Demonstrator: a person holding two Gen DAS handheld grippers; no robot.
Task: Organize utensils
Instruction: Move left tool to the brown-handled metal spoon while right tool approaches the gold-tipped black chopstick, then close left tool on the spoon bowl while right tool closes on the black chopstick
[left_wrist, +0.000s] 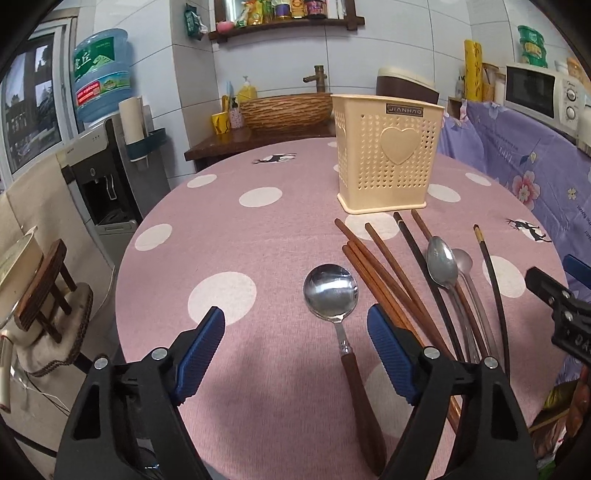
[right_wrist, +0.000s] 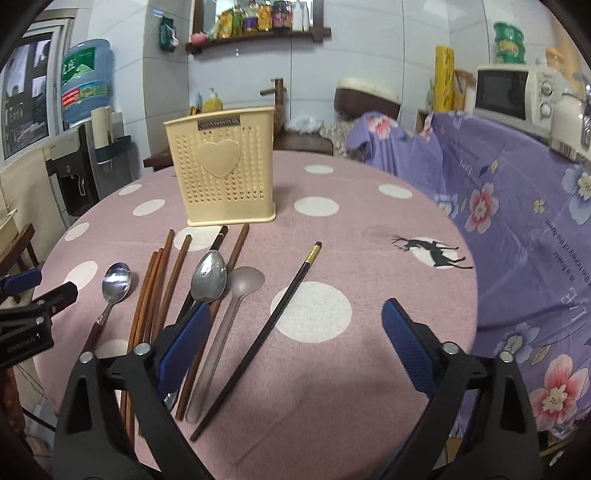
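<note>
A cream perforated utensil holder (left_wrist: 386, 155) (right_wrist: 225, 170) with a heart on its side stands upright on the pink dotted round table (left_wrist: 258, 229). In front of it lie several brown chopsticks (left_wrist: 384, 273) (right_wrist: 155, 291), a wood-handled steel spoon (left_wrist: 331, 290) (right_wrist: 116, 282), a second steel spoon (left_wrist: 441, 262) (right_wrist: 208, 277), a translucent grey spoon (right_wrist: 242, 282) and a black gold-tipped chopstick (left_wrist: 493, 280) (right_wrist: 280, 310). My left gripper (left_wrist: 295, 350) is open with the wood-handled spoon's neck between its blue pads, untouched. My right gripper (right_wrist: 295, 343) is open over the black chopstick, nothing gripped.
A purple floral cloth (right_wrist: 517, 221) covers a surface right of the table, with a microwave (right_wrist: 509, 92) behind it. A water dispenser (left_wrist: 99, 147) and small wooden stool (left_wrist: 44, 288) stand at the left. A wooden sink basin (left_wrist: 288, 110) sits behind the table.
</note>
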